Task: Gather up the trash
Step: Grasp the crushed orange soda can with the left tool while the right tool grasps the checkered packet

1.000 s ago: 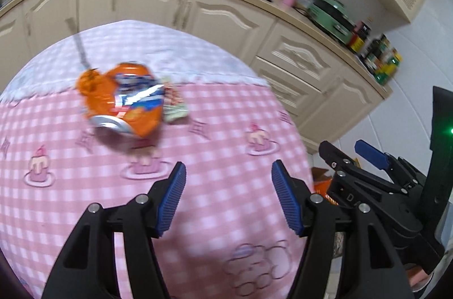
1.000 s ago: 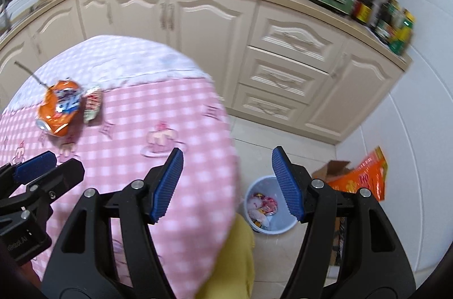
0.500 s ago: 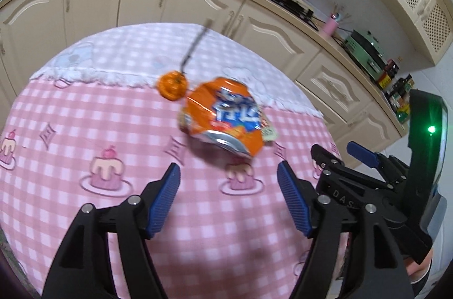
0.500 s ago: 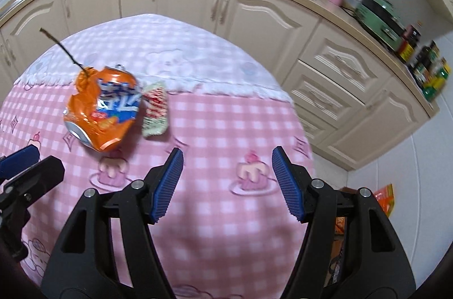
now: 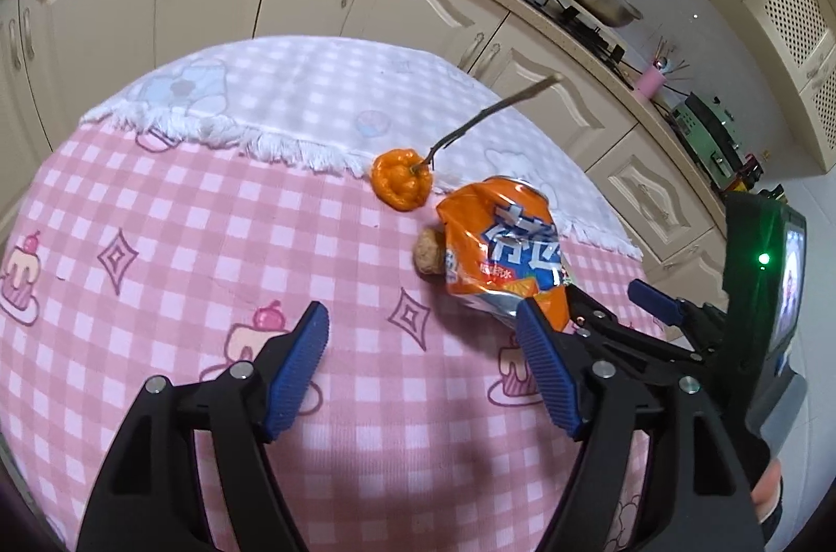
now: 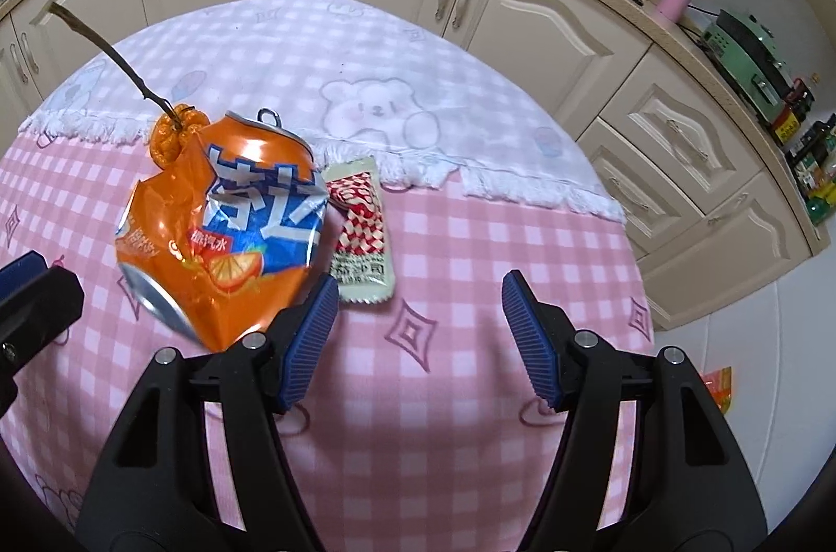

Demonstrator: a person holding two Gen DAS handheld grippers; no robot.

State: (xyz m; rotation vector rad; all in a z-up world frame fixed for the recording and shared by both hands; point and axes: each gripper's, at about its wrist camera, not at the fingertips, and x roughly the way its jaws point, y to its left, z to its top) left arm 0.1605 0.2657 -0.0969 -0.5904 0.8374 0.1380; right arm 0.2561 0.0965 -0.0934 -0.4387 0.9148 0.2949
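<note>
Trash lay in one small group on the table (image 5: 157, 238), near the white fringe of the cloth: a crushed can (image 6: 219, 233), a sachet (image 6: 360, 233) touching the can on its right side, and an orange fruit (image 5: 401, 181) with a long stalk just behind the can. A second earlier the can was small and farther off in both views; now it stood large and close in front of both tools, so I judge that the approach was nearly finished and that no piece was collected yet.

The left tool (image 5: 423, 369) had just been opening wider, with only cloth between its pads. The right tool (image 6: 415, 343) was also released and kept the same width, holding nothing; the can was just left of its left pad.

Only the left view showed a brown lump (image 5: 429, 251) touching the can on its left side. Only the right view showed the sachet, which the can hid in the left view. The bin seen earlier on the floor was now out of view.
</note>
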